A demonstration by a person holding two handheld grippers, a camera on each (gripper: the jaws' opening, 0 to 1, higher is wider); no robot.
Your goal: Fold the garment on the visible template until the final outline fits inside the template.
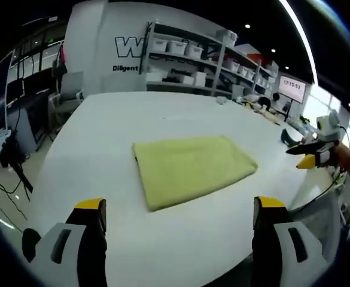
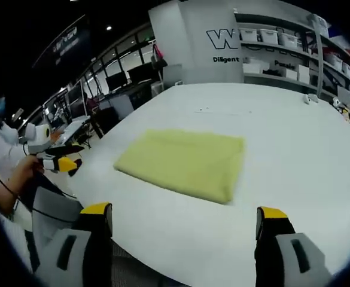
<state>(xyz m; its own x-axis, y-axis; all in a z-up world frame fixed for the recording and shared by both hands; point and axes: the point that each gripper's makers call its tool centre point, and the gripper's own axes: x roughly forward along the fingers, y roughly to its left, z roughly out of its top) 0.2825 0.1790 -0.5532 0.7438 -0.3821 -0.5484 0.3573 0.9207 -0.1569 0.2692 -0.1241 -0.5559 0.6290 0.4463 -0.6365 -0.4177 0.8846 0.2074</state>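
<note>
2 views across 1 white bench [image 1: 163,119], aimed inward from opposite ends of its near edge.

The left gripper view looks forward over its own yellow-tipped fingers [image 1: 91,206], raised above the near edge, toward the shelving [image 1: 192,57] on the far wall. The right gripper view sits likewise, its fingers [image 2: 97,210] low in frame. Both take in the folded yellow garment [image 1: 192,167] lying mid-bench, well apart from either lens, and each catches the other gripper: the right gripper [image 1: 312,156] at the right margin, the left gripper [image 2: 58,161] at the left.
</note>
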